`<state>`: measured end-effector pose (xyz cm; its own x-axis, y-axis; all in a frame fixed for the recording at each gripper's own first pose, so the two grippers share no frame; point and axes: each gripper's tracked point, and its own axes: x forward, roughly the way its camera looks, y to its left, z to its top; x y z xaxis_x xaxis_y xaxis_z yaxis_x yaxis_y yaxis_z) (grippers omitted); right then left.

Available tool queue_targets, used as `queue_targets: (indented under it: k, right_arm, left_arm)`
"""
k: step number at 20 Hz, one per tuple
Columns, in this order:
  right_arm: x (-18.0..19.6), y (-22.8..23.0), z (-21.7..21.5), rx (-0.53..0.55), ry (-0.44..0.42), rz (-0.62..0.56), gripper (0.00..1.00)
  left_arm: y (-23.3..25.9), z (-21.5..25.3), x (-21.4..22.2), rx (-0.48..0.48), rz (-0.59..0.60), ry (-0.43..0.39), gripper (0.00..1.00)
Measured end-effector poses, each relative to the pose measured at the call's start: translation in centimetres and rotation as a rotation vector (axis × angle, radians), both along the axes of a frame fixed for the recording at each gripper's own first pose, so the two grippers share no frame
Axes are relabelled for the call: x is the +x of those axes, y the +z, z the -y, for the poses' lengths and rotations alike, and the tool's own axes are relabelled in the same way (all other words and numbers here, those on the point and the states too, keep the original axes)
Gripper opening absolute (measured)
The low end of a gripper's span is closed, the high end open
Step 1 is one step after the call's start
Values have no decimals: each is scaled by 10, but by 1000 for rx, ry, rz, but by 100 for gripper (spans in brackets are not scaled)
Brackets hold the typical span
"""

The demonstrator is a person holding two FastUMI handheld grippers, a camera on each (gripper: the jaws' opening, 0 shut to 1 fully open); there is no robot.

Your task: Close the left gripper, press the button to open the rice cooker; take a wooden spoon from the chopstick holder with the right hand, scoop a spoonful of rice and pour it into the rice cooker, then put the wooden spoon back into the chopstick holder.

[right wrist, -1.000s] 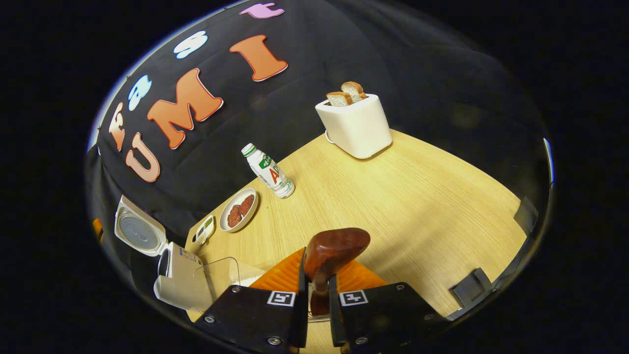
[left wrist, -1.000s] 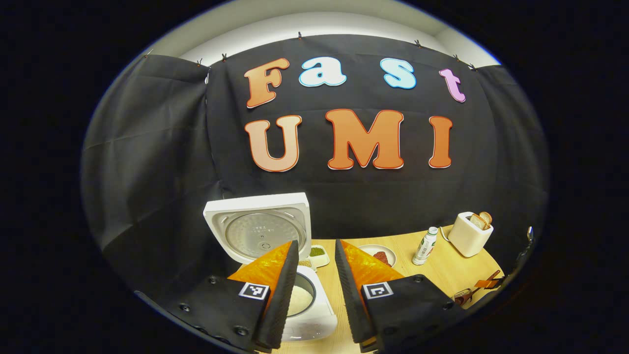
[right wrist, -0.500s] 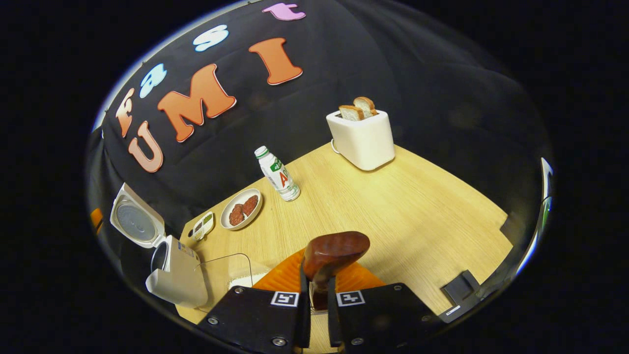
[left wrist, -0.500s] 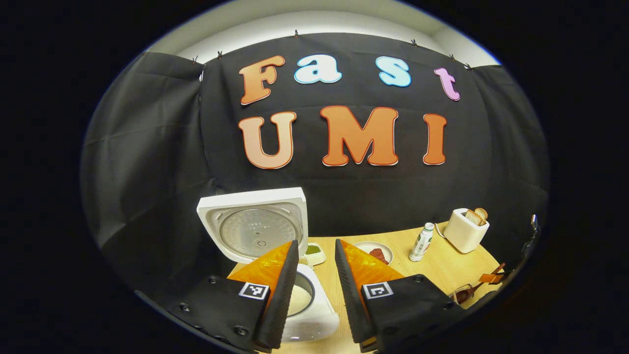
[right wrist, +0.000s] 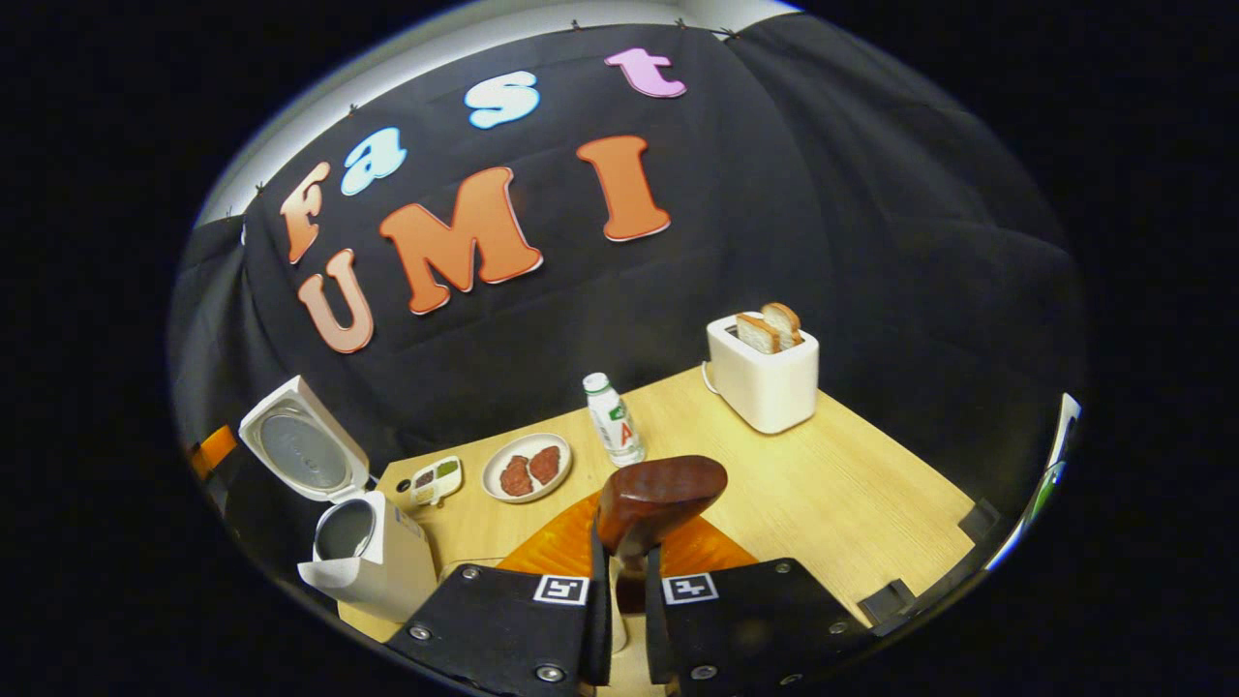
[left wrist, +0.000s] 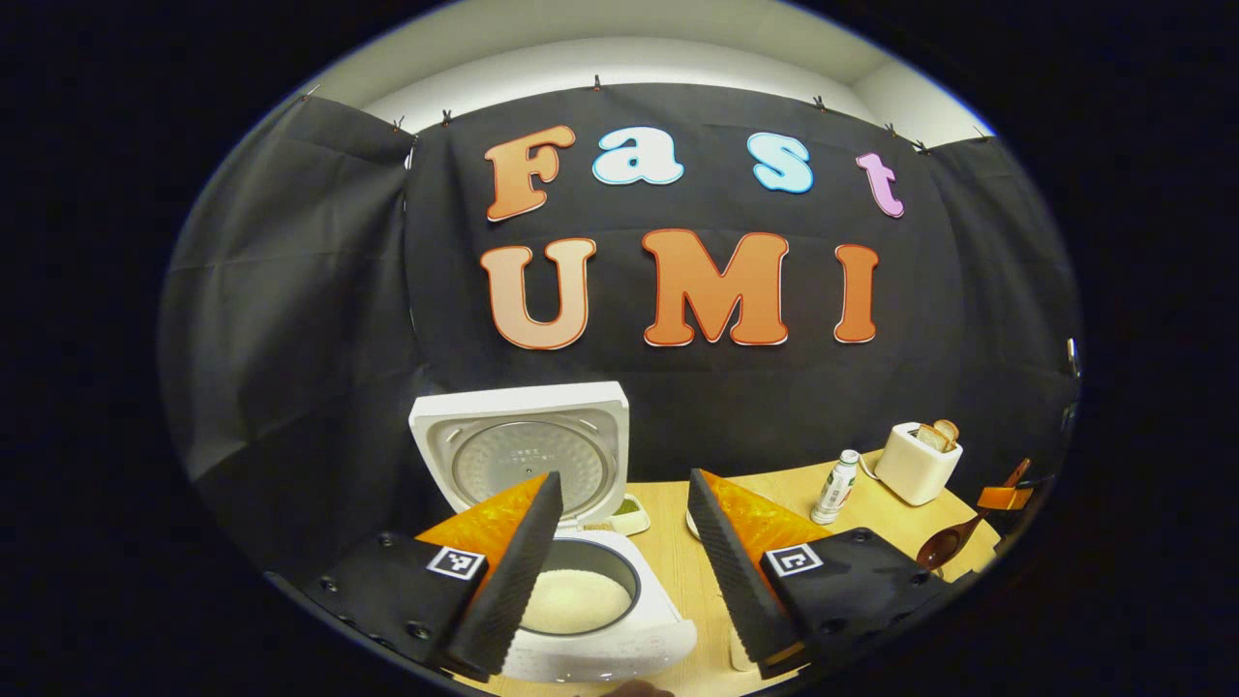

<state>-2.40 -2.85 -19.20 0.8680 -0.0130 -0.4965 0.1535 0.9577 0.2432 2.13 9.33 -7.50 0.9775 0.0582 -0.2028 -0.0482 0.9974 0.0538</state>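
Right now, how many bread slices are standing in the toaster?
2. Both slices stand side by side in the slots of the white toaster, at the table's far right corner, behind the bottle.

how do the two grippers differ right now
The left gripper is open, its fingers apart with nothing between them; the right gripper is shut on the wooden spoon. The left gripper hangs over the open rice cooker; the right gripper sits above the wooden table, away from the cooker. Both point toward the booth's back wall.
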Motion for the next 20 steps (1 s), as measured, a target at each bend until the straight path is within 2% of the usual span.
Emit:
queue_targets:
  k: [4, 8, 12, 15, 19, 20]
  right_arm:
    - [9, -13, -58, -31, 113, -12, 13]
    - [10, -48, -101, -133, 224, -57, 14]
    - [15, -90, -110, -324, 287, -104, 14]
    - [17, -105, -119, -415, 330, -97, 14]
    - [16, -123, -126, -576, 328, -44, 14]
    - [12, -133, -129, -608, 339, -50, 10]
  left_arm:
    - [15, -27, -12, 22, 78, 50, 96]
    - [24, -59, -30, 54, 119, 119, 98]
    - [10, -82, -42, 44, 84, 178, 99]
    - [4, -96, -52, 42, 65, 215, 99]
    - [-1, -107, -56, 64, 48, 256, 100]
    - [-3, -109, -57, 66, 41, 259, 100]
